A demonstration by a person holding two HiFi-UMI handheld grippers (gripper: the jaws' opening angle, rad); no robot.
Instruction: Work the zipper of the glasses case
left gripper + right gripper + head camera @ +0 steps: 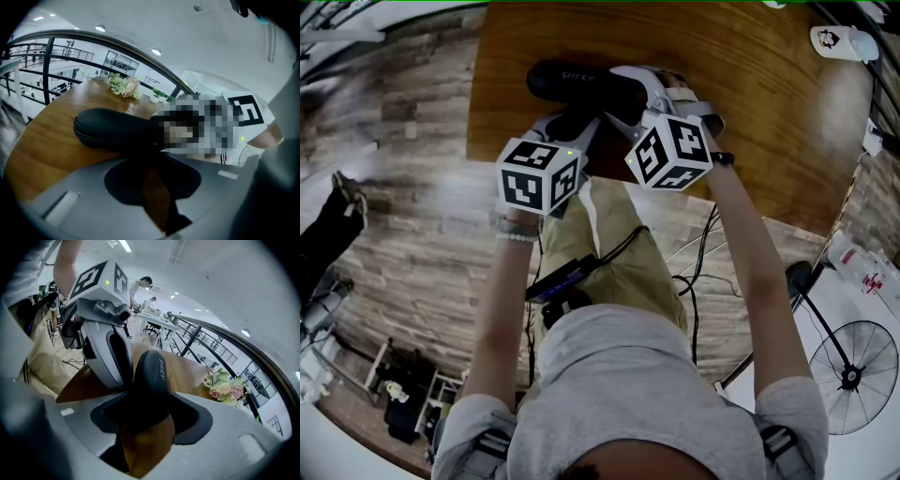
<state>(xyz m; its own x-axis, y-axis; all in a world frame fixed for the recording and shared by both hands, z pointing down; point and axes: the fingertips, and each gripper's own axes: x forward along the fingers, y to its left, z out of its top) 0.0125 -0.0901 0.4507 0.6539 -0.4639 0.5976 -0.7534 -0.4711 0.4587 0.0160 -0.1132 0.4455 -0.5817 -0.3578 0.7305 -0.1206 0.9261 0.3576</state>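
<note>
The left gripper (158, 159) has its jaws drawn nearly together, with only a thin wedge of wood showing between the dark pads. The tips meet the near end of the glasses case (112, 127), but black pad against black case hides whether they pinch the zipper tab or anything at all. The zipper (96, 140) shows only as a fine seam running round the case's side, and no pull can be made out on it. The right gripper (147, 401) is clenched on the opposite end of the case, whose rounded end sits wedged between the two pads with bare wood visible below it. From the head view both sets of jaws are largely hidden under the gripper bodies and their marker cubes (539, 175), so the contact points cannot be read there. In the left gripper view most of the right gripper is masked and only a corner of its cube is plain. White lettering on the case lid reads roughly "SHERY" in the right gripper view and the head view, though it is small and not sharp. The case lies flat on the wooden table (759, 112), near the edge closest to the person. A bunch of flowers (225, 387) lies farther back on the tabletop, well apart from it.
</note>
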